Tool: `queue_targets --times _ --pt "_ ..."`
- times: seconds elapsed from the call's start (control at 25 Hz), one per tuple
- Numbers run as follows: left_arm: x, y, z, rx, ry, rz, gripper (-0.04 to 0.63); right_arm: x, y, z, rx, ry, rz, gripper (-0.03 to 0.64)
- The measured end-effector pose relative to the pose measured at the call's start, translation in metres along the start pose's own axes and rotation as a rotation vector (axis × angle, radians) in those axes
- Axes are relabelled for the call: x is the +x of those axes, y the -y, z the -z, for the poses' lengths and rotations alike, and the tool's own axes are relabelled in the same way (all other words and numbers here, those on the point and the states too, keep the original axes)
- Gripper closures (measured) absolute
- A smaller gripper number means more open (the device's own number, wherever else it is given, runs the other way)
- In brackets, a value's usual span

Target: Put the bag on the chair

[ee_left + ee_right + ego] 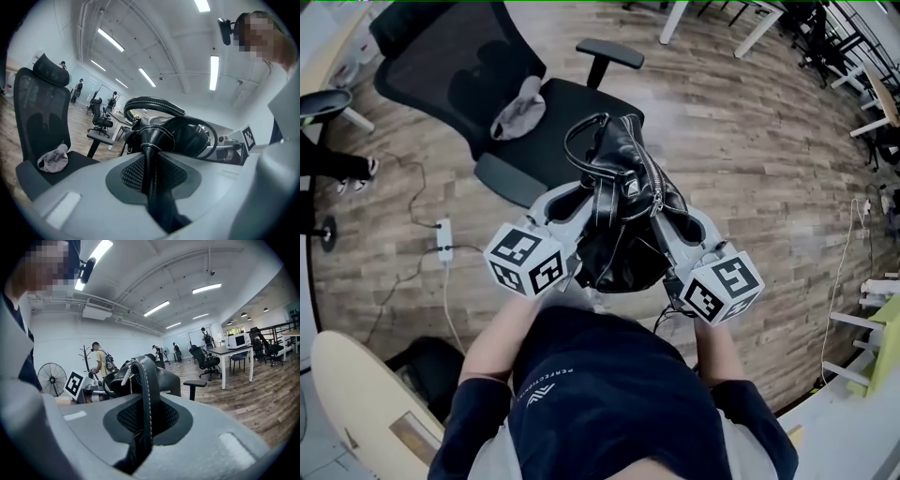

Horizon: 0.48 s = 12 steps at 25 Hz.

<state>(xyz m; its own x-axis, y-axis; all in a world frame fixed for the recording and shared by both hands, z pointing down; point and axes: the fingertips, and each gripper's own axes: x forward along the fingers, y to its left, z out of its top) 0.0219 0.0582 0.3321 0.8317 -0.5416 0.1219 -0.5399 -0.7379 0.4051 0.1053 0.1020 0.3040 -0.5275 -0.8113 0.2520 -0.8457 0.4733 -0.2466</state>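
The bag [623, 206] hung in the air in front of the person, just short of the chair [534, 103] and above the wooden floor [750, 159], not yet on the seat. It looked like soft, smooth black leather: slouchy, likely to sag and fold, a bit slippery, and probably not heavy. Its stitched edges at either end seemed the sensible places to take it, leaving the handle [581, 131] free. The left tongs [152, 173] were partly closed, clamped on a thick fold of the bag. The right tongs [145, 420] were drawn nearly together, pinching a thinner stitched strip of it. A grey cloth [518, 108] lay on the seat where the bag would land.
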Motion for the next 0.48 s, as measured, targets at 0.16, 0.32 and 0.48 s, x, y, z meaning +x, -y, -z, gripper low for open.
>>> queue_targets --times 0.16,0.32,0.48 --pt "0.03 -0.041 -0.021 -0.011 -0.012 0.007 0.505 0.044 0.024 -0.017 0.011 -0.005 0.019 0.589" --pt "0.055 -0.082 -0.04 -0.029 -0.015 0.007 0.505 0.089 0.045 -0.034 0.005 -0.019 0.033 0.589" --pt "0.074 -0.118 -0.053 -0.042 -0.016 -0.007 0.503 0.127 0.062 -0.045 -0.011 -0.032 0.023 0.589"
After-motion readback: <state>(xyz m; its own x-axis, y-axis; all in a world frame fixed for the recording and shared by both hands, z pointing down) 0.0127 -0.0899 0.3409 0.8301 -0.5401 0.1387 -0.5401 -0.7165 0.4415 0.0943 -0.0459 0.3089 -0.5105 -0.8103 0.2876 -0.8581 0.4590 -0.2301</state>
